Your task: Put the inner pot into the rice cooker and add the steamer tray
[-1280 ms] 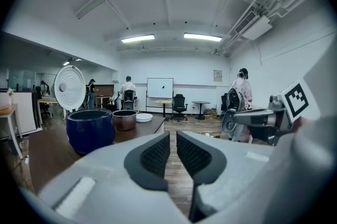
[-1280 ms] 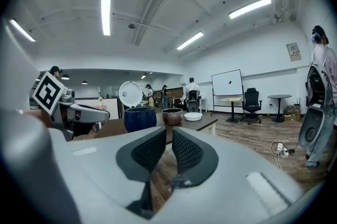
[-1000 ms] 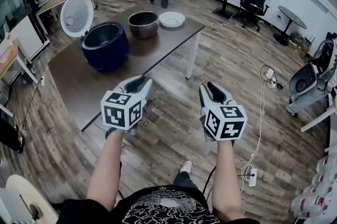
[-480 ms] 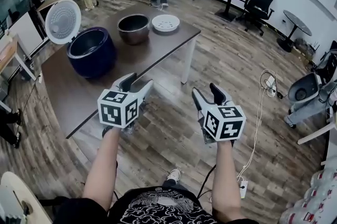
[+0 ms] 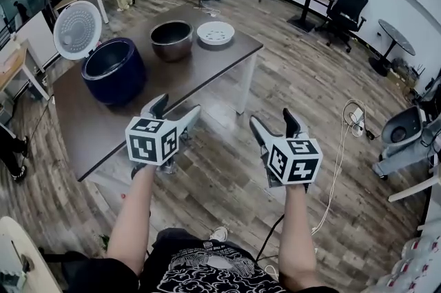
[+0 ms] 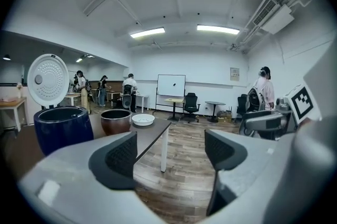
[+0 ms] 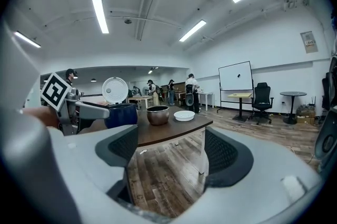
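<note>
Head view alone looked down into the rice cooker (image 5: 114, 71), its lid (image 5: 77, 29) raised, at the left end of the table (image 5: 89, 126). The inner pot (image 5: 171, 40) sat on the table beside the cooker, with the steamer tray (image 5: 216, 32) just right of the pot. Both were outside the cooker. Only the gripper views caught the ceiling lights (image 6: 147, 33). The marker cubes (image 5: 153, 141) bore black-and-white squares, no readable words. The left gripper (image 5: 177, 105) and right gripper (image 5: 271, 117) were held near the table's front edge, jaws apart, nothing between them. Both pairs had been nearly closed 1.3 s before.

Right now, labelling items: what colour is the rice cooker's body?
Dark blue; the rice cooker shows best in the head view.
</note>
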A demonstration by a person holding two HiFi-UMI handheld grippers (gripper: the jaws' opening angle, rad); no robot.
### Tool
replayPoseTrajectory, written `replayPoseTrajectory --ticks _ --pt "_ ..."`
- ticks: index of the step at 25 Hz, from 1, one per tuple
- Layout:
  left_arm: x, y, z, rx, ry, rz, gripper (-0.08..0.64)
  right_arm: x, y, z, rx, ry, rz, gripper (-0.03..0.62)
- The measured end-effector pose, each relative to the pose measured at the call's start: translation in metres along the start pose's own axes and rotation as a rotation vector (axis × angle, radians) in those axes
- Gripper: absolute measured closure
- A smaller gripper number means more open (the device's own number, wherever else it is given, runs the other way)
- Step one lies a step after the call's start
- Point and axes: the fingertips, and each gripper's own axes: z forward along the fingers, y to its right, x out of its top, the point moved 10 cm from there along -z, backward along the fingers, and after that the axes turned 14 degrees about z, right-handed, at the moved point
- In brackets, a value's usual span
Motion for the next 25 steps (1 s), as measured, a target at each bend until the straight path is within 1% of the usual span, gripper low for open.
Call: replayPoseTrajectory --ticks 5,7,12,18,22,25 --pt "-0.003 -0.005 0.01 0.028 -0.014 -0.028 0.144 0.007 0.009 0.016 0.017 -0.003 -0.001 0.189" --pt "-0.003 -0.008 0.014 0.041 -0.016 -0.037 0.126 0.009 0.01 0.024 0.029 -0.008 -0.002 0.175" --pt "-0.005 -0.019 0.023 0.076 -0.009 -0.048 0.119 0.009 0.011 0.046 0.062 -0.022 -0.008 0.167" --pt "-0.009 -0.05 0.037 0.12 -0.011 -0.066 0.12 0.014 0.012 0.085 0.083 -0.03 -0.005 0.167" --pt "-0.012 -0.074 0.057 0.135 -0.018 -0.074 0.119 0.019 0.013 0.12 0.095 -0.048 -0.004 0.167" --pt "-0.011 -0.097 0.074 0.144 -0.008 -0.091 0.12 0.024 0.008 0.152 0.103 -0.045 -0.007 0.167"
